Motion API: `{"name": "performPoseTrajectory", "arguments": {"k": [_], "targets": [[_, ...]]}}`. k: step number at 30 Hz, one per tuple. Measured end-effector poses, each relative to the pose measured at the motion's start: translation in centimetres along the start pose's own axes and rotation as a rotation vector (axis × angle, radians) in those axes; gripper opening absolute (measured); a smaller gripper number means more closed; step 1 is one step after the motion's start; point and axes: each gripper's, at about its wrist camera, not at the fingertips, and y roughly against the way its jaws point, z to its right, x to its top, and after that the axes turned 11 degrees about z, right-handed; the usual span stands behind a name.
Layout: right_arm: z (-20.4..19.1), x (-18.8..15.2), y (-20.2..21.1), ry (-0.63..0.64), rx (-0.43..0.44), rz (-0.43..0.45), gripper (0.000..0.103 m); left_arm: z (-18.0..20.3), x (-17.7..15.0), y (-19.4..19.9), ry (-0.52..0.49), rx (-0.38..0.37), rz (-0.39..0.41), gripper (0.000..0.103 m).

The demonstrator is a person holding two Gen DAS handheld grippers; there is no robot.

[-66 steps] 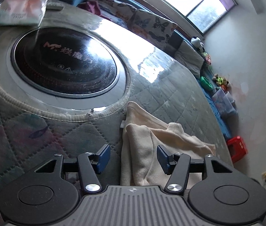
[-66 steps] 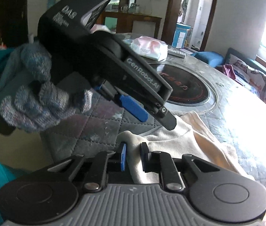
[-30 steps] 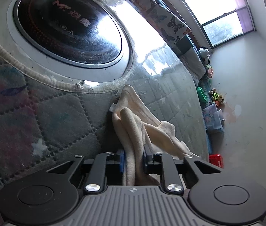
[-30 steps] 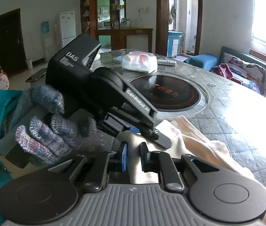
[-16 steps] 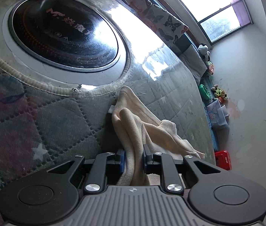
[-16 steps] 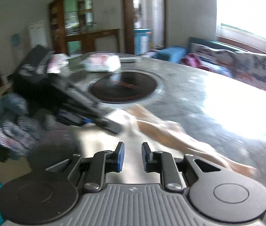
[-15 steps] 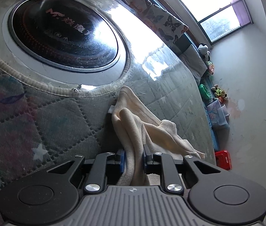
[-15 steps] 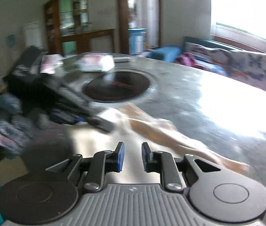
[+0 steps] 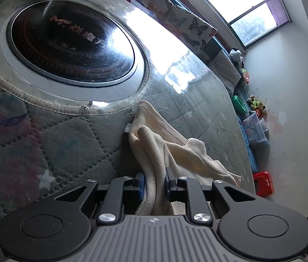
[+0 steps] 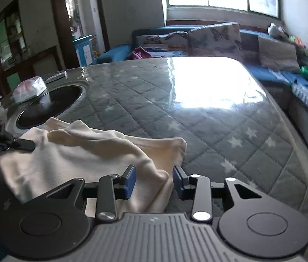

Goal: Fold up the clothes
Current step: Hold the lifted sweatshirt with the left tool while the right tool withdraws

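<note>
Two grippers on one cream garment (image 9: 167, 148), which lies rumpled on the quilted table (image 10: 197, 131) beside the round black cooktop (image 9: 71, 41). Our left gripper (image 9: 155, 184) is clamped tight on a bunched fold. Our right gripper (image 10: 154, 180) has its jaws opening, a fold of the cloth between the pads but not pinched.

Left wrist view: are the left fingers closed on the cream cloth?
Yes, both blue fingers press a bunched fold of the cloth between them.
</note>
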Motion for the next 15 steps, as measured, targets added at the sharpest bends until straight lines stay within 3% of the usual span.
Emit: {"name": "performPoseTrajectory", "arguments": {"k": [15], "targets": [[1.14,-0.86,0.26,-0.095,0.001,0.018,0.038,0.32,-0.06,-0.06,-0.029,0.014,0.006,0.019]]}}
